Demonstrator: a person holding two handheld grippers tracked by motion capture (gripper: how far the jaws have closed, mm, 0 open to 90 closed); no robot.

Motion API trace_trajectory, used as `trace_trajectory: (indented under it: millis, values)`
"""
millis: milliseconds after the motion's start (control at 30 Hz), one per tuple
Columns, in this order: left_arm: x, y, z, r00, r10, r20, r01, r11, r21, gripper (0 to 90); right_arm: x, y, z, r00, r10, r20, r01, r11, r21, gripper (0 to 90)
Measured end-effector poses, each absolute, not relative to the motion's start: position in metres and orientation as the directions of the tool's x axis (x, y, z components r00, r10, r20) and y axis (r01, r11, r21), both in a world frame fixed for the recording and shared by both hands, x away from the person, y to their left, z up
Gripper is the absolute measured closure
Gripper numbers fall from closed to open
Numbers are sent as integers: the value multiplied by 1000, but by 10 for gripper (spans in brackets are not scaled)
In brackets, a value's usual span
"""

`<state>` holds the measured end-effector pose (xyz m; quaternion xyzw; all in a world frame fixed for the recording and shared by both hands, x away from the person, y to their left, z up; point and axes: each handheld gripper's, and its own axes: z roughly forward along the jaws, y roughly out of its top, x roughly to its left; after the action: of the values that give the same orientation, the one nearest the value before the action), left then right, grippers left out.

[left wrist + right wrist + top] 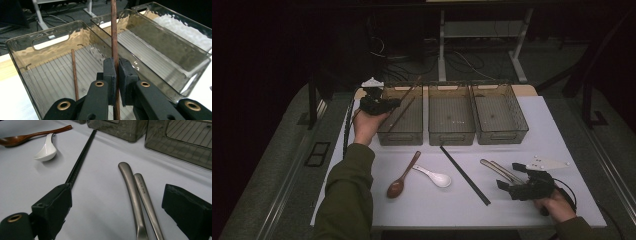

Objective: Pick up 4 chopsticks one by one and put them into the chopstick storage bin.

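Three clear, smoke-tinted plastic bins stand side by side along the far edge of the white table [422,205], each a long box with ribbed floor, rippled walls and a cut-out handle slot at the end. The left bin [388,131] holds one thin brown wooden chopstick [74,72] lying flat on its floor. The middle bin [451,135] and the right bin [521,131] each show a bare ribbed floor.

The left gripper [117,75], held over the near left corner of the left bin, is clamped tight on a second wooden chopstick [114,32], a round dark-brown stick that stands up between the two black padded jaws and leans over that bin.

On the near part of the table lie, from left to right, one glossy brown wooden spoon [401,179], one white ceramic soup spoon [435,177], one pair of square black chopsticks [465,175] lying close together, and two smooth brushed-metal handles [136,195] touching side by side.

The right gripper [120,212] rests at the near right with its jaws spread wide, the metal handles lying between them untouched.
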<state>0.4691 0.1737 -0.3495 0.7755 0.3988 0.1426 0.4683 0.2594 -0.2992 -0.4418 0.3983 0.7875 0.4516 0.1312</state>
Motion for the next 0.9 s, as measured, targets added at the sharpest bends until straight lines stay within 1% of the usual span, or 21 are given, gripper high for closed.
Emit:
trace_trajectory:
  millis: [233,433,667,900]
  values:
    - [479,166,-355,619,770,-152,489,-227,842,835,260,-300,-442,-653,742,152,503,275,819,89]
    - [489,160,-360,595,793,-128,499,-240,832,835,259,-301,-442,-653,742,155,505,273,819,89]
    - [500,154,-368,552,826,-114,533,-244,810,835,259,-301,-442,-657,737,157,504,275,819,89]
    - [508,151,-376,495,862,-110,589,-240,771,835,259,-301,-442,-657,737,159,504,273,820,89]
